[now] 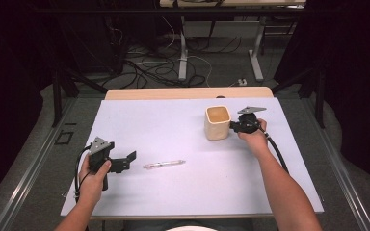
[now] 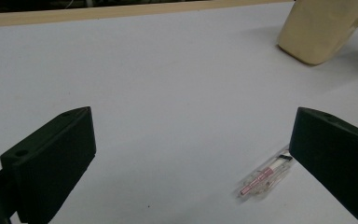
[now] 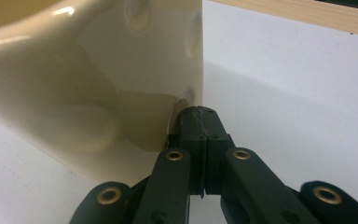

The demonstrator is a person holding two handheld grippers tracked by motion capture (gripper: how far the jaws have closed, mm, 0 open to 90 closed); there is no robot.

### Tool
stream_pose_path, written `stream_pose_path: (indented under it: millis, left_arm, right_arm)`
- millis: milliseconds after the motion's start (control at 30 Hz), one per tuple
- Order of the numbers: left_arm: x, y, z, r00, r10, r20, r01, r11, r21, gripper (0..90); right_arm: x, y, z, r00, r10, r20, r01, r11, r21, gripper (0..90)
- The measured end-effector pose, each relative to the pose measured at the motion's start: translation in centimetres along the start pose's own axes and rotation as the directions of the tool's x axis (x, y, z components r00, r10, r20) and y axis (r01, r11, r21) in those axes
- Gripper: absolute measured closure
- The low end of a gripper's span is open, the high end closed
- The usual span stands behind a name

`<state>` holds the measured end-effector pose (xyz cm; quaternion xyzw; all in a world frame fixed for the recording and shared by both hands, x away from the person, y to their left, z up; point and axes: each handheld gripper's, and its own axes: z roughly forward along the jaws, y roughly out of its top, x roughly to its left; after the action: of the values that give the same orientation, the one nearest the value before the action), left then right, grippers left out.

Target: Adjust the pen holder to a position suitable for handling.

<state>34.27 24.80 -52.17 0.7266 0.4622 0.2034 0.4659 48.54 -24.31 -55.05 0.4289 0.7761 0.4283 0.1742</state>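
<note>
The cream cup [image 1: 217, 123] stands upright on the bench [image 1: 173, 192], and everything here is placed from it. The right hand-held gripper [image 1: 233, 126] sits hard against the cup's right side, its jaws pressed together with nothing visibly between them — in the right gripper view the tips [image 3: 200, 116] meet the cup's wall [image 3: 98, 93] low down, touching it. Whether a handle or lip is caught there I cannot tell.

The risk is plain: closed jaws that push on a tall, light cup from one side can tip it or skid it left across the smooth bench, rather than grip it. If liquid is inside — the brownish interior hints at it, though I cannot confirm — a tilt would spill it.

Well to the cup's left and nearer the person lies a clear pen [image 1: 164, 164]. The left hand-held gripper [image 1: 127, 161] waits just beyond the pen's far end, jaws spread wide and empty; a sliding cup could roll the pen off line.
</note>
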Motion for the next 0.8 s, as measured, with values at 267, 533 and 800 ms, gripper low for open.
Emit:
stream_pose_path:
  millis: [267, 533, 800]
  left_arm:
    - [0.0, 0.0, 0.0, 1.0, -0.001, -0.001, 0.001, 1.0, 0.0, 0.4]
    - [0.0, 0.0, 0.0, 1.0, -0.003, -0.003, 0.003, 1.0, 0.002, 0.4]
    - [0.0, 0.0, 0.0, 1.0, -0.005, -0.004, 0.005, 1.0, 0.005, 0.4]
  right_arm:
    - [1.4, 0.3, 0.6, 0.9999, 0.001, -0.017, -0.001, 1.0, -0.002, 90.0]
    - [2.9, 0.4, 1.2, 0.9998, 0.011, -0.015, -0.011, 1.0, -0.004, 90.0]
    - [4.2, 0.6, 1.7, 0.9996, 0.026, -0.007, -0.026, 1.0, 0.0, 90.0]
